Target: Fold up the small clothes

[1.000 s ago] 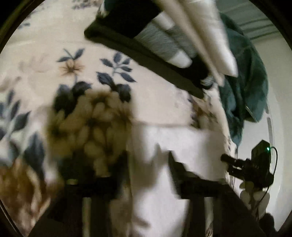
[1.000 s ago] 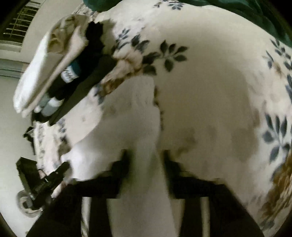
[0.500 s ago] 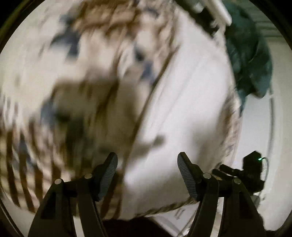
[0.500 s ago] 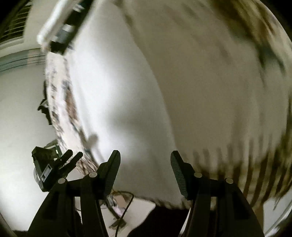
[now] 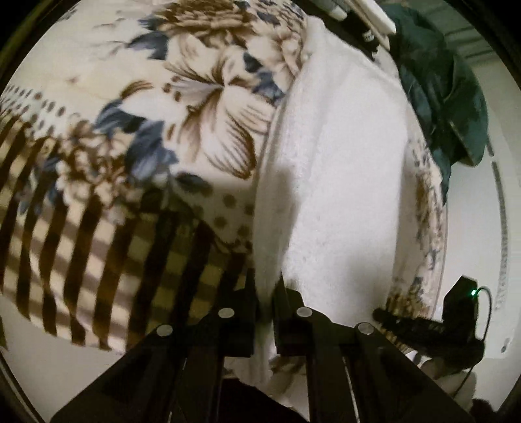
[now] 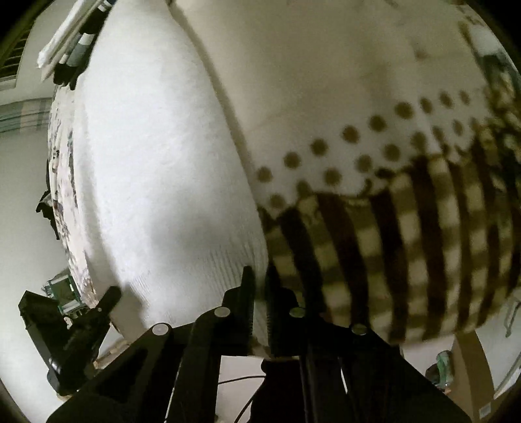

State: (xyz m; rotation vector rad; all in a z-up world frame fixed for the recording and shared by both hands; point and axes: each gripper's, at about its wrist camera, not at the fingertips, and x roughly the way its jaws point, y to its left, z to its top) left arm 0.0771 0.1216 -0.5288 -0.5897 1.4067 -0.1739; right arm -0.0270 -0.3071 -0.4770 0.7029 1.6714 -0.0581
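Observation:
A white knitted garment lies on a floral and checked blanket. My left gripper is shut on the garment's near edge, cloth pinched between the jaws. In the right wrist view the same white garment fills the left half, with ribbed hem near the fingers. My right gripper is shut on that hem at its near right corner. The blanket shows dots and checks to the right.
A stack of folded clothes lies at the far end of the bed, also in the right wrist view. A dark green garment is heaped at the far right. The bed edge is near; each gripper appears in the other's view.
Both grippers were open half a second ago above the garment's near edge. Both have closed on the white garment's near edge.

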